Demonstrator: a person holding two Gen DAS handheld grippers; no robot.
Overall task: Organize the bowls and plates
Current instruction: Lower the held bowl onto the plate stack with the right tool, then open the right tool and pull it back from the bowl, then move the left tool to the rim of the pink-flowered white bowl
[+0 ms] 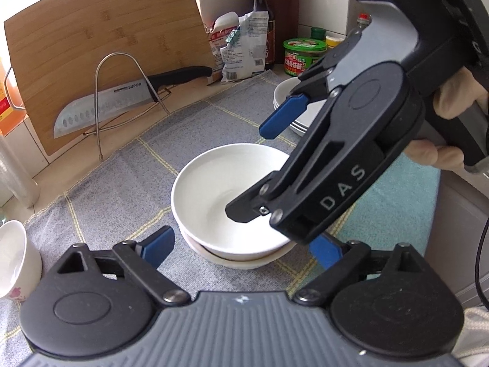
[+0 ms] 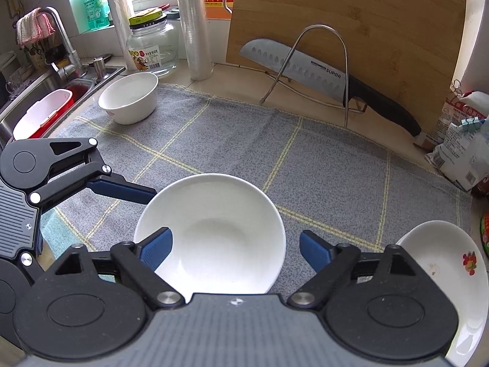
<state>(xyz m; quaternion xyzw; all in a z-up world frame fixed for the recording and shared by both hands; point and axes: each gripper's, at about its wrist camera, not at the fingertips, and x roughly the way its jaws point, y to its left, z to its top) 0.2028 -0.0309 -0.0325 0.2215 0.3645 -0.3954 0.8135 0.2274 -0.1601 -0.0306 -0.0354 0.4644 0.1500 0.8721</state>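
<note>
Two white bowls (image 1: pixel 214 189) sit nested on the grey checked cloth (image 1: pixel 122 189). In the left wrist view my left gripper (image 1: pixel 241 249) is open just short of the stack's near rim, a blue fingertip on each side and neither touching. My right gripper (image 1: pixel 262 165) comes in from the right, open, with one finger over the top bowl's inside and the other beyond the rim. In the right wrist view the top bowl (image 2: pixel 214 229) lies between the spread fingers of the right gripper (image 2: pixel 235 250). A left gripper finger (image 2: pixel 122 191) reaches toward the bowl's left rim.
A deeper white bowl (image 2: pixel 130 98) with a flower print stands at the cloth's far left corner, by the sink (image 2: pixel 45 82). A stack of white plates (image 2: pixel 452 275) sits at the right. A knife (image 2: pixel 305 67) in a wire rack leans on the upright cutting board (image 2: pixel 351 30). Jars, bottles and bags line the back.
</note>
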